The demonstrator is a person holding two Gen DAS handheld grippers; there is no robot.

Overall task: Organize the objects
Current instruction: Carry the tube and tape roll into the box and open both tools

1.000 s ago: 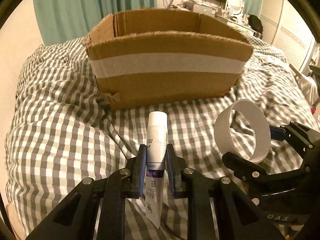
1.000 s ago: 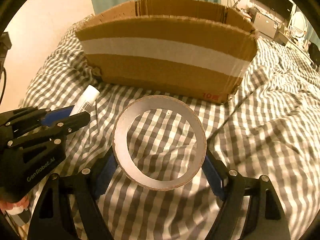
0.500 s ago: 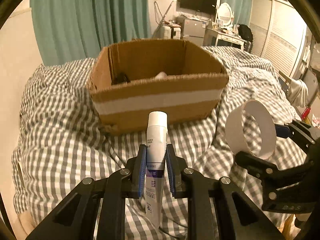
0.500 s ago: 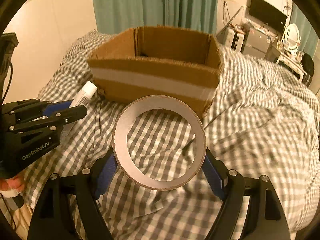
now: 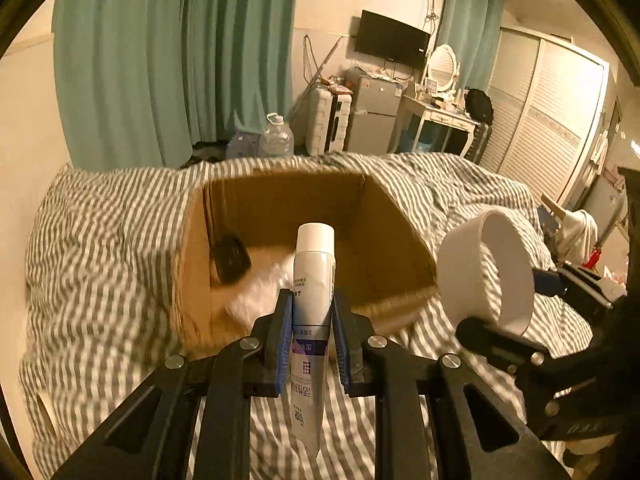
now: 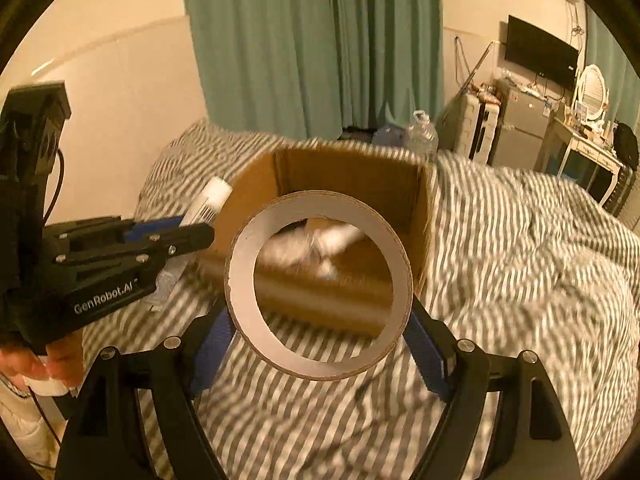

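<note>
1. Grey-and-white checked bed cover fills both views; motion blur smears it.
2. Open brown cardboard box sits on the cover ahead of both my grippers. Inside I see a black object against the left wall and a white crumpled item, too blurred to identify.
3. Right gripper: fingers spread wide and clamped on the outside of a wide white cardboard tape ring, held above the cover just short of the box.
4. Left gripper: fingers close together, pinching a white squeeze tube with a purple band, cap toward the box.
</note>
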